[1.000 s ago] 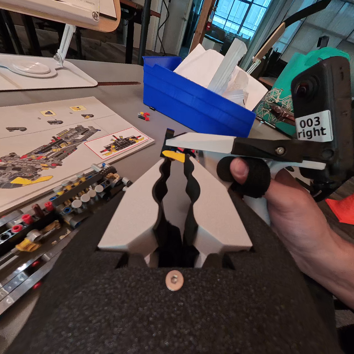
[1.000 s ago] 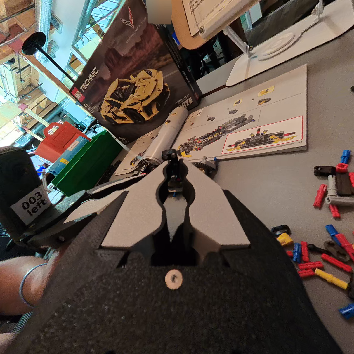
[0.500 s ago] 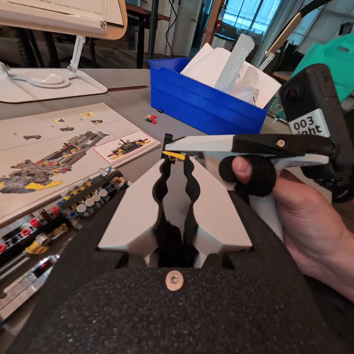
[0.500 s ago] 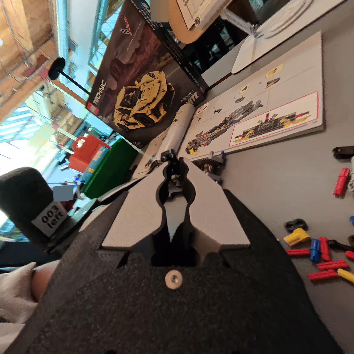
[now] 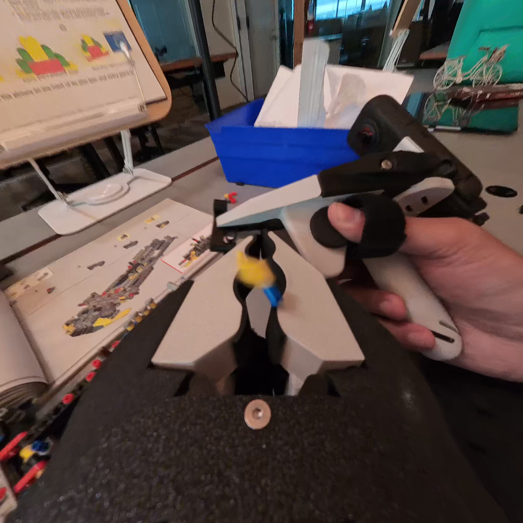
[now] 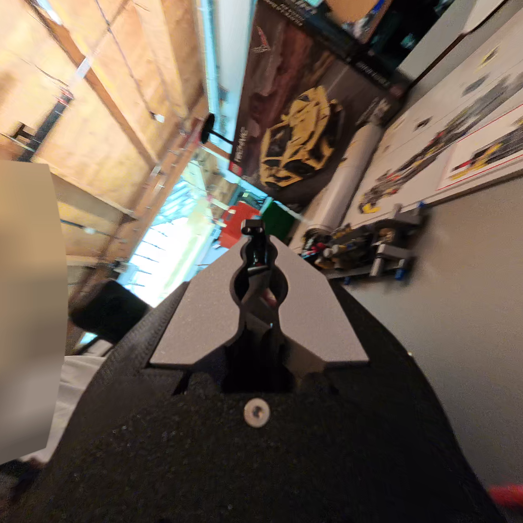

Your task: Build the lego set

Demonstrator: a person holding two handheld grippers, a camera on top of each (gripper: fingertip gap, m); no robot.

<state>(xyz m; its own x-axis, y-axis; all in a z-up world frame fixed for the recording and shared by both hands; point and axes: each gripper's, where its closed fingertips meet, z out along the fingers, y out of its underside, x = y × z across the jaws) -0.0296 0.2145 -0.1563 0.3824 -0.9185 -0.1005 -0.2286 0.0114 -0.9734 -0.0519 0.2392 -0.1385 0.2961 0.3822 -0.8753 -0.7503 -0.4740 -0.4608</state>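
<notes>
In the left wrist view my left gripper (image 5: 261, 246) is shut, its pads together with nothing between them. A blurred yellow piece with a blue pin (image 5: 254, 273) lies loose over the hollow behind the tips. My right gripper (image 5: 219, 225), held by a hand, crosses just ahead of the left tips and is shut on a small black lego piece (image 5: 220, 229). In the right wrist view the right gripper (image 6: 256, 249) holds that black piece (image 6: 252, 226) sticking out past its tips.
An open instruction booklet (image 5: 113, 268) lies on the grey table, with the partly built chassis (image 6: 368, 249) beside it. A blue bin (image 5: 283, 158) stands behind, a sheet on a stand (image 5: 70, 70) far left, and the set's box (image 6: 297, 113) beyond. Loose pieces (image 5: 28, 452) lie lower left. The grippers are tip to tip, or close to it.
My left gripper held the yellow piece at its tips against the right gripper's black piece; the yellow piece has left the grasp and the pads have come together on air. Both grippers have lifted and tilted.
</notes>
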